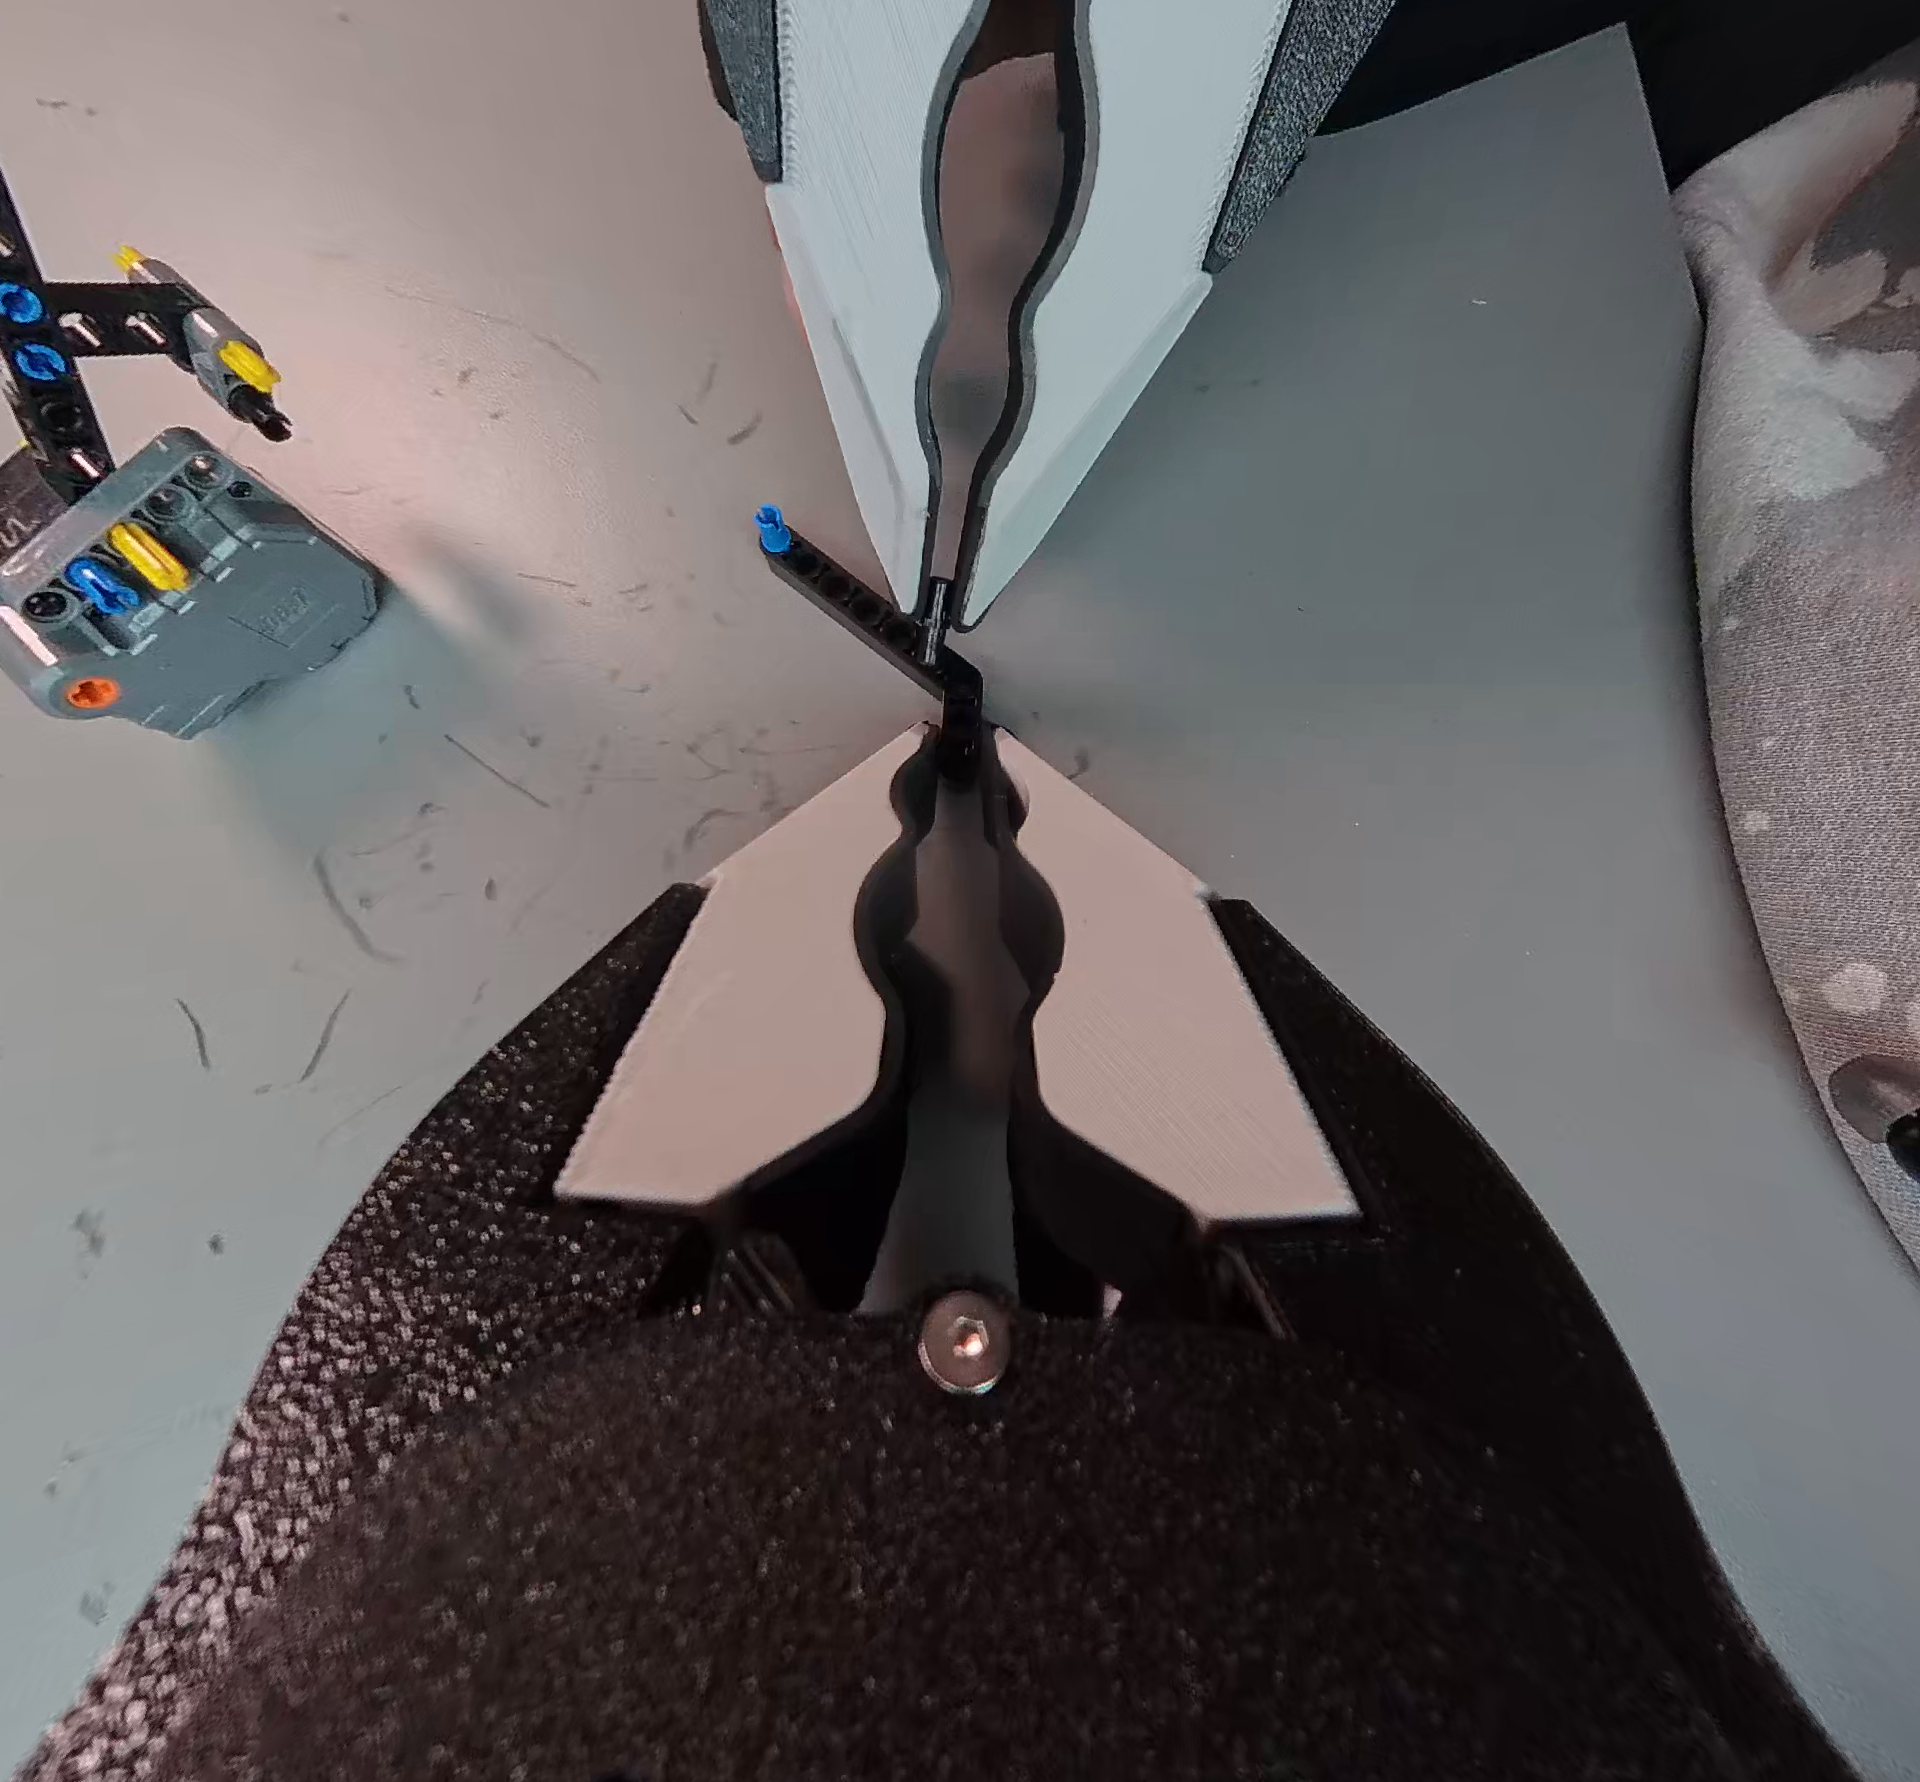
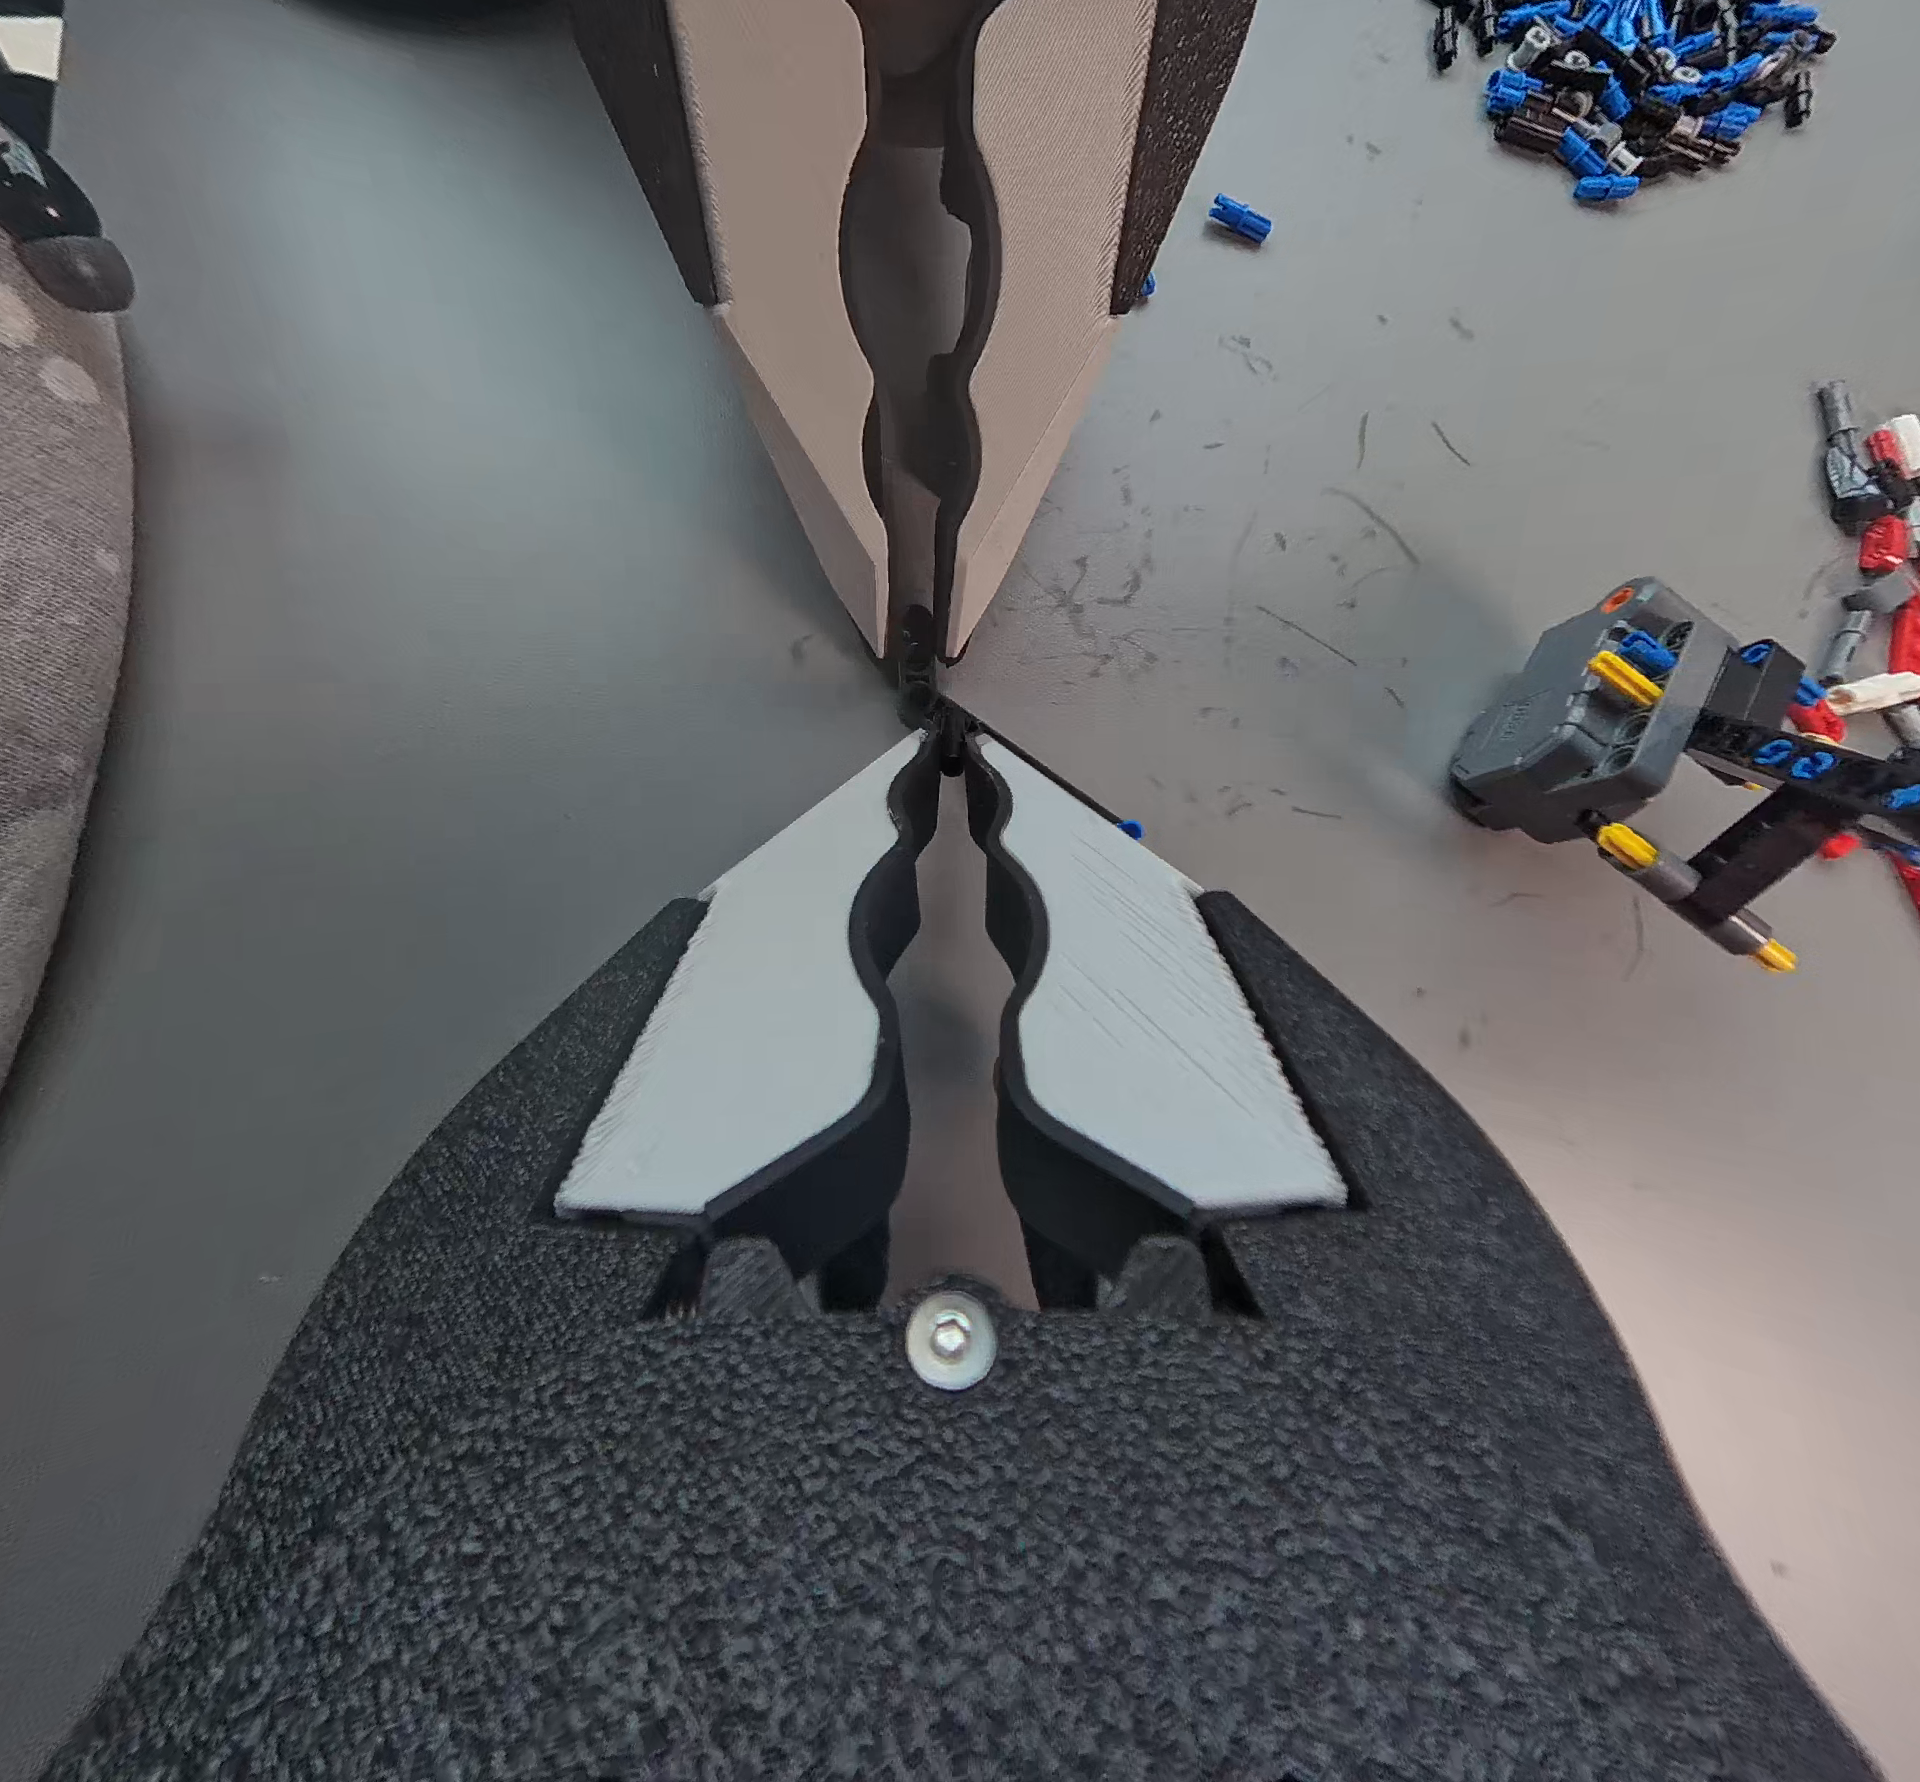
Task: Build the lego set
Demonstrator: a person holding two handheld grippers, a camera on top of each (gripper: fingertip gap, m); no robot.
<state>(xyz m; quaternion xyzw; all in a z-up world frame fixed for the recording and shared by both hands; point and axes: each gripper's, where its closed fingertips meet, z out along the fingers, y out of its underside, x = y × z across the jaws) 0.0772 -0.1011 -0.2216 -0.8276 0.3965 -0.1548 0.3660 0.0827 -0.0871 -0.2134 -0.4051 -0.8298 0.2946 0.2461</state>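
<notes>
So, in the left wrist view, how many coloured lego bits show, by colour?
Yellow bits on the motor assembly: 3
Blue pins on the motor assembly: 3
Blue pin on the held black beam: 1
Orange spot on the motor assembly: 1
Total: 8

Bare grey table (image 2: 416, 485) lies open on one side of the two meeting grippers, while on the other the motor assembly (image 2: 1621, 735), a pin pile (image 2: 1621, 49), a stray blue pin (image 2: 1240, 220) and loose parts (image 2: 1881, 506) crowd it.
</notes>
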